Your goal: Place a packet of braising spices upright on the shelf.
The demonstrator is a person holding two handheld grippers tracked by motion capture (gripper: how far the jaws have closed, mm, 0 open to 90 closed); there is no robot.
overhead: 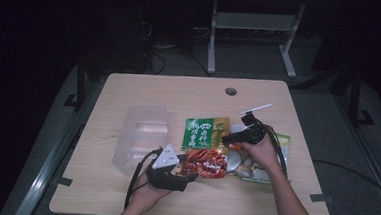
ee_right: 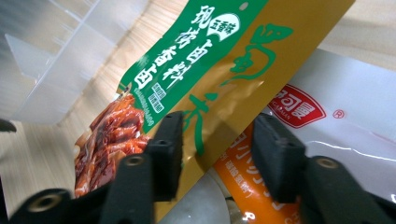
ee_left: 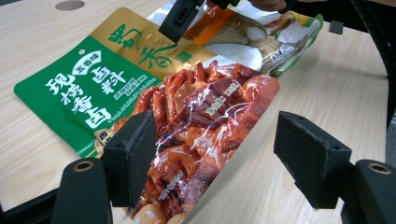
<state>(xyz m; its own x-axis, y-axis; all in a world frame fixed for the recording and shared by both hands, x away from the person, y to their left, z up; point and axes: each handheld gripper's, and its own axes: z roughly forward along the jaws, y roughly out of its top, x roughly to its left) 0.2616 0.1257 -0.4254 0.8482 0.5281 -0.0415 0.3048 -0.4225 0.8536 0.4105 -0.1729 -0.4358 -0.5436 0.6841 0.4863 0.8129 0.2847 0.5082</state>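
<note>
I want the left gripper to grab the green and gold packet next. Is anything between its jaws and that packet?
Nothing visible does: the left gripper is open, its jaws astride the green and gold packet at its red end.

On the bench (overhead: 123,198) we see a plastic container (overhead: 144,137) at the left. Just right of it lies a snack pouch (overhead: 205,146), which partly covers a second packet (overhead: 268,160) at its right. The left gripper (overhead: 192,176) is at the pouch's near edge, the right gripper (overhead: 226,137) over its right edge.

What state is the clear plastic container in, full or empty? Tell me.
Empty. The clear plastic container shows only the table through its walls, and the green and gold packet lies outside it, beside it.
</note>
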